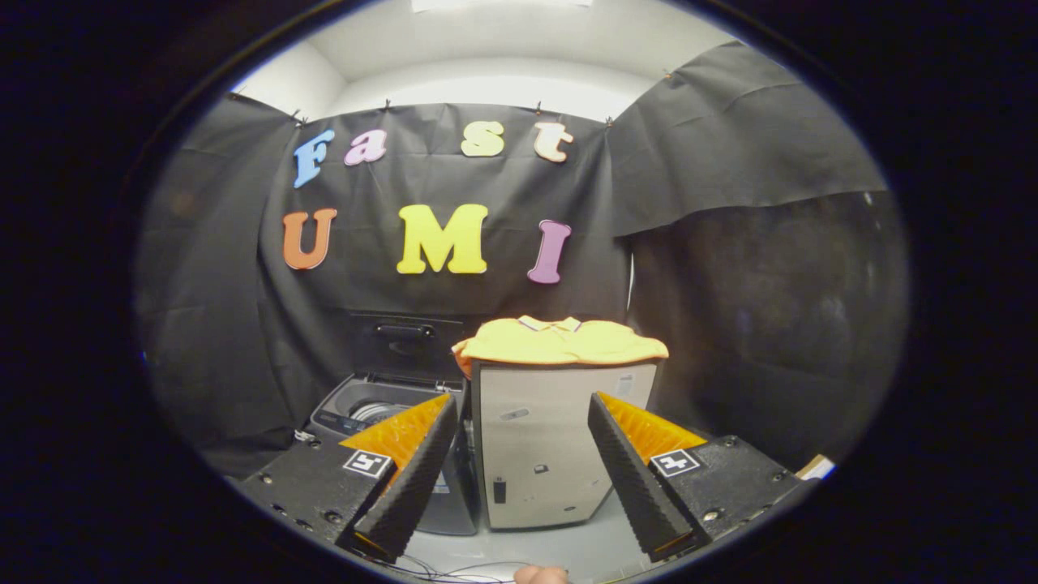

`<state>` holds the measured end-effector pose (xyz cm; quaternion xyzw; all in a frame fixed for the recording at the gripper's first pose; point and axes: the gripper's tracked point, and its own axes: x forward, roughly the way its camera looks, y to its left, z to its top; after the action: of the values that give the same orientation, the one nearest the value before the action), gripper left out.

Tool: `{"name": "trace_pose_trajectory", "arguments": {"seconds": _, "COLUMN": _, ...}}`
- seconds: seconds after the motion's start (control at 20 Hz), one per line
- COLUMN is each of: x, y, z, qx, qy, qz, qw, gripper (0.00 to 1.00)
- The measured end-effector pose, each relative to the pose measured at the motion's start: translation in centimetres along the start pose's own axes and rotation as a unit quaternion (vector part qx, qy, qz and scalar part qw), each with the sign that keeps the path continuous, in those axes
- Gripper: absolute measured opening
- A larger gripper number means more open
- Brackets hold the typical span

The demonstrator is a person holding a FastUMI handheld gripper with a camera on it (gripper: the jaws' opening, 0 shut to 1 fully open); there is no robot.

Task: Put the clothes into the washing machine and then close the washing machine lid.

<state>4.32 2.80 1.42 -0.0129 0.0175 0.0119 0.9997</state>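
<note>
A folded yellow garment (559,341) with an orange edge lies on top of a tall silver-grey cabinet (551,442), straight ahead beyond my fingers. Left of the cabinet stands a dark top-loading washing machine (357,410). Its lid (405,341) is raised upright against the black cloth wall, and the drum opening (385,410) shows behind my left finger. My gripper (519,422) is open, fingers wide apart, with nothing between them. It hangs well short of the cabinet and the garment.
Black cloth walls close in the booth at the back and both sides. The light floor (568,543) runs under the cabinet toward me, with thin cables lying near my fingers. A small pale object (815,466) sits low at the right by the wall.
</note>
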Motion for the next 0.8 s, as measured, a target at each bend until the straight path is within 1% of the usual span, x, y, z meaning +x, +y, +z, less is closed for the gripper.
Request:
{"name": "trace_pose_trajectory", "arguments": {"seconds": 0.15, "x": 2.7, "y": -1.0, "z": 1.8, "qx": -0.002, "qy": 0.005, "qz": -0.005, "qw": 1.0, "gripper": 1.0}}
{"name": "trace_pose_trajectory", "arguments": {"seconds": 0.4, "x": 9.4, "y": -3.4, "z": 5.1, "qx": 0.013, "qy": 0.015, "qz": -0.017, "qw": 1.0, "gripper": 1.0}}
{"name": "trace_pose_trajectory", "arguments": {"seconds": 0.6, "x": 15.9, "y": -5.3, "z": 6.7, "qx": 0.014, "qy": 0.03, "qz": -0.005, "qw": 0.999, "gripper": 1.0}}
{"name": "trace_pose_trajectory", "arguments": {"seconds": 0.8, "x": 21.9, "y": -6.3, "z": 7.3, "qx": 0.007, "qy": 0.046, "qz": 0.007, "qw": 0.999, "gripper": 1.0}}
